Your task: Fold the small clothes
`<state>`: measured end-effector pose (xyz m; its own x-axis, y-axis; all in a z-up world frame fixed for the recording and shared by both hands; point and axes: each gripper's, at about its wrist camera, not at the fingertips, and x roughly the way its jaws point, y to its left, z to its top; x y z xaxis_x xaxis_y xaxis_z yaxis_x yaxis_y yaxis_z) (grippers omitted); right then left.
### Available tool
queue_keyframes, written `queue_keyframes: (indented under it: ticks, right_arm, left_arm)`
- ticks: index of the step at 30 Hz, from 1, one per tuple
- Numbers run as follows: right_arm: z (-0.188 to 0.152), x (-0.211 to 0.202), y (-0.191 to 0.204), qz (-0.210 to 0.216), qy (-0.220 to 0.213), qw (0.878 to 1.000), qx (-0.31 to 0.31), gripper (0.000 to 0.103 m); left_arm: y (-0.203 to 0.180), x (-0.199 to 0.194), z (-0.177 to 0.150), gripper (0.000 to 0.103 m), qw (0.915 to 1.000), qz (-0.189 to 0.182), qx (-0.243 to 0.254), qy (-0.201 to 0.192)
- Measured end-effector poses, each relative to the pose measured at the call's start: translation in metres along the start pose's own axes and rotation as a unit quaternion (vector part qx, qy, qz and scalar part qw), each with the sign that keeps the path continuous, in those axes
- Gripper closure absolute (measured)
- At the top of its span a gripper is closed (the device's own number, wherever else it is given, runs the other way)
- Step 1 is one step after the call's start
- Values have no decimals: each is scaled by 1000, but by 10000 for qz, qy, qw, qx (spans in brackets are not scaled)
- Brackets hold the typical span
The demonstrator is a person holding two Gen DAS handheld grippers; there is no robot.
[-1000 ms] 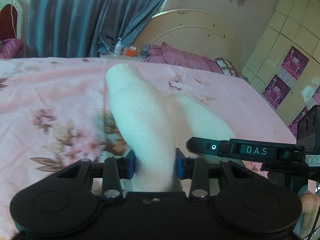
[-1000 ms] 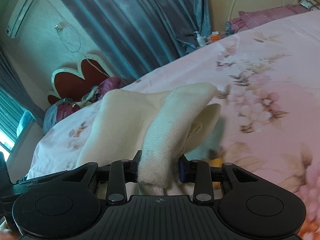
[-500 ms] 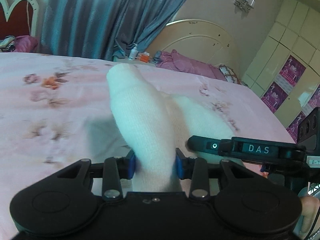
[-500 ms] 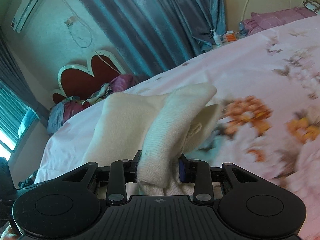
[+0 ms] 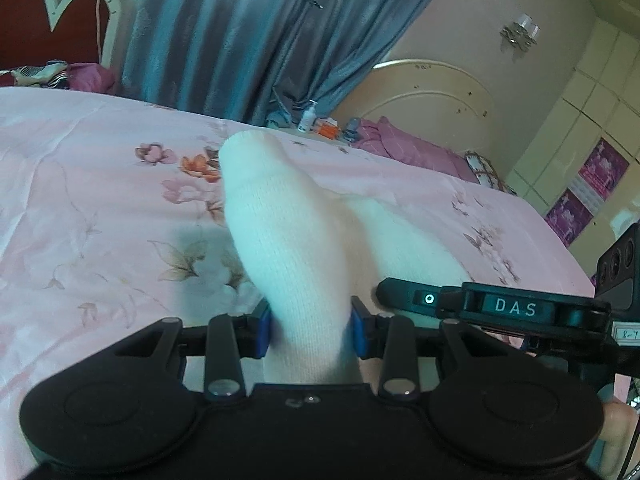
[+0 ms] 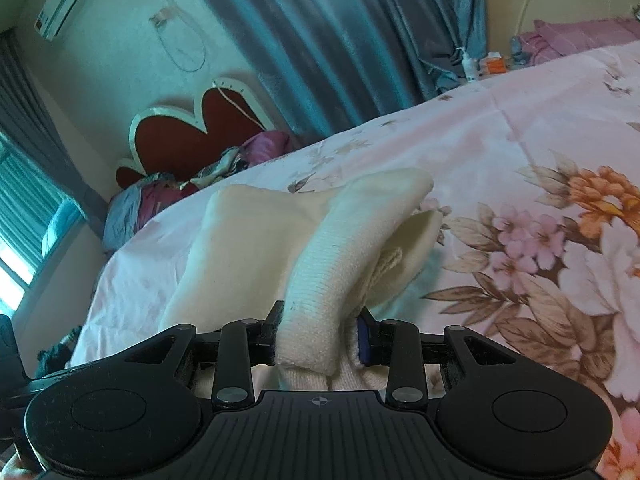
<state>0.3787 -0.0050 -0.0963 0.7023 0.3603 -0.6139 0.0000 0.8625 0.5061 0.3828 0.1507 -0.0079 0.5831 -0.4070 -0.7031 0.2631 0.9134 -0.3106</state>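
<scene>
Left wrist: right hand-held gripper [image 5: 404,292] w/ DAS label crosses sock [image 5: 288,248].

From my left tongs' camera, white letters "DAS" stand on a small plate [image 5: 515,307] on my right gripper's black bar [image 5: 480,304], at four o'clock in the view. Just beyond it at the edge, a white label [image 5: 628,335] bears handwriting, seemingly "8-7", partly cut off. My right tongs' camera shows no legible text.

One white sock [image 5: 296,248], two grippers [image 5: 311,326] [image 6: 320,334], one floral bedspread [image 5: 100,200], two headboards [image 5: 52,28] [image 5: 432,92]; two purple posters [image 5: 602,168]
</scene>
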Motion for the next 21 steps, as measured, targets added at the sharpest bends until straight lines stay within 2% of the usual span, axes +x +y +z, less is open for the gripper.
queue_keyframes:
  ticks: [9, 12, 15, 16, 21]
  right_arm:
    - [-4, 46, -14, -205, 216, 9992, -249, 69]
    - [-5, 56, -27, -227, 337, 9991, -100, 69]
    - [-5, 54, -35, -299, 339, 9990, -65, 53]
    - [-3, 53, -37, -317, 323, 9990, -44, 51]
    - [9, 44, -39, -364, 227, 9991, 4, 50]
  left_arm:
    - [40, 31, -12, 67, 9993, 219, -290, 70]
    - [53, 37, -20, 60, 9986, 252, -443, 119]
    - [59, 36, -26, 49, 9982, 262, -529, 85]
    - [59, 36, -26, 46, 9981, 278, -543, 85]
    - [60, 33, -19, 41, 9970, 317, -697, 123]
